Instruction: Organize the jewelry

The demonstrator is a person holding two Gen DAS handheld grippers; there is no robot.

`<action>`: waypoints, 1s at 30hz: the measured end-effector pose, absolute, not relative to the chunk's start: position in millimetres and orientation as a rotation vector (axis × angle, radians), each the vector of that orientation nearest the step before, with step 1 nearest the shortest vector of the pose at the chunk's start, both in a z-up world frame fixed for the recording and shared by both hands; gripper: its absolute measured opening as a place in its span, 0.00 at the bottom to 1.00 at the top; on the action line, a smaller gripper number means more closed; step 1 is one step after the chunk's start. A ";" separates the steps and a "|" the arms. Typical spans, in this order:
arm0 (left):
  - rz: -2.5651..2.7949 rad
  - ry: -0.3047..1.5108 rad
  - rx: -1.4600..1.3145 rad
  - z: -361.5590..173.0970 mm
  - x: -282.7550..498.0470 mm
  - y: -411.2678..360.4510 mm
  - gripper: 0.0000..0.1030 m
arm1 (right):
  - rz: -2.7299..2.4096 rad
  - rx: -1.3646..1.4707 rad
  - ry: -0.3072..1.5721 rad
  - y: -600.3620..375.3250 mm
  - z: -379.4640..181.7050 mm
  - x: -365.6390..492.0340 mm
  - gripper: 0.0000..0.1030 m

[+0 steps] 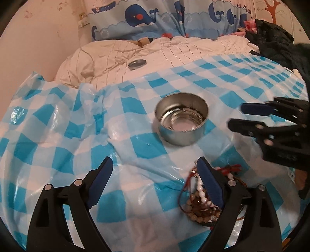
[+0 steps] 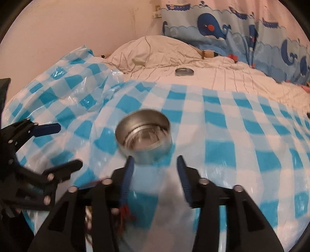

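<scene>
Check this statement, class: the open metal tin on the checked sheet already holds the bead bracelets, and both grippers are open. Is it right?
Not quite. The metal tin is empty; the left wrist view shows its bare bottom. The bead bracelets lie in a heap on the checked sheet, beside the left gripper. The rest holds: it and the right gripper are open.

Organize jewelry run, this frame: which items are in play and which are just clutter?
In play:
- bead jewelry pile
- open metal tin
- tin lid, set apart on the quilt
- left gripper, right gripper, both open and empty

Clutter:
- checkered plastic sheet
- whale curtain
- dark clothing
</scene>
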State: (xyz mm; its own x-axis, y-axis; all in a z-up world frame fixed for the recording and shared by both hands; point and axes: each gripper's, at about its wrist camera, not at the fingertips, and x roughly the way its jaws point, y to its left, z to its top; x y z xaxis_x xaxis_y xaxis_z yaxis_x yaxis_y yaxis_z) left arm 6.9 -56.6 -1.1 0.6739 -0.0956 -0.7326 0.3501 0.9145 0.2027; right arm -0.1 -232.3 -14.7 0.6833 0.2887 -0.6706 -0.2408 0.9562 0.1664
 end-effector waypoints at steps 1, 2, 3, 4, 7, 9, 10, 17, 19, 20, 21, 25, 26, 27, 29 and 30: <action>-0.256 0.796 0.354 -2.9 6.2 -59.4 0.82 | 0.294 0.090 0.769 -235.8 -15.9 -1.6 0.51; -0.251 0.793 0.378 -5.6 5.0 -63.5 0.82 | 0.294 0.116 0.775 -238.7 -17.2 -1.8 0.52; -0.246 0.790 0.394 -7.1 4.8 -66.1 0.82 | 0.300 0.146 0.780 -241.2 -17.2 -0.7 0.53; -0.244 0.788 0.408 -8.5 4.2 -68.6 0.83 | 0.308 0.160 0.781 -241.7 -16.9 0.7 0.53; -0.248 0.786 0.436 -11.9 4.5 -74.4 0.84 | 0.318 0.165 0.780 -239.4 -16.8 1.4 0.61; -0.245 0.790 0.443 -13.9 5.8 -76.2 0.84 | 0.325 0.155 0.792 -237.0 -18.6 1.2 0.62; -0.243 0.791 0.446 -14.3 7.0 -76.5 0.85 | 0.329 0.150 0.798 -235.4 -19.4 1.1 0.63; -0.226 0.792 0.477 -18.3 8.6 -78.3 0.87 | 0.346 0.124 0.805 -227.7 -19.1 -2.1 0.67; -0.226 0.795 0.483 -19.9 8.6 -78.4 0.88 | 0.347 0.121 0.805 -227.3 -19.3 -3.1 0.70; -0.224 0.796 0.485 -20.3 8.7 -78.3 0.88 | 0.346 0.121 0.806 -227.2 -19.3 -3.0 0.71; -0.223 0.796 0.487 -20.8 8.6 -78.3 0.88 | 0.346 0.121 0.807 -227.2 -19.4 -3.0 0.71; -0.221 0.794 0.494 -21.1 8.0 -78.2 0.88 | 0.344 0.118 0.817 -226.1 -21.5 -3.3 0.71; -0.221 0.795 0.492 -20.8 8.5 -78.5 0.88 | 0.345 0.117 0.819 -225.9 -22.2 -2.9 0.72; -0.220 0.796 0.495 -21.2 8.5 -78.3 0.88 | 0.344 0.115 0.821 -225.7 -22.7 -2.6 0.74; -0.218 0.797 0.500 -21.6 9.0 -77.4 0.88 | 0.343 0.112 0.821 -225.2 -23.1 -2.9 0.74; -0.218 0.799 0.500 -21.9 9.2 -76.8 0.89 | 0.344 0.113 0.822 -225.3 -23.1 -2.6 0.75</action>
State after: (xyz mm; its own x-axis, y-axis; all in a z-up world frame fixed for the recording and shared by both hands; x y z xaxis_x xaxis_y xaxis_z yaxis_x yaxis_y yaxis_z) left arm 9.2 -76.8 -21.9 0.6829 -0.0007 -0.7305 0.3704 0.8623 0.3454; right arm -2.6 -225.3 -23.1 0.6291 0.3429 -0.6976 -0.2562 0.9388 0.2303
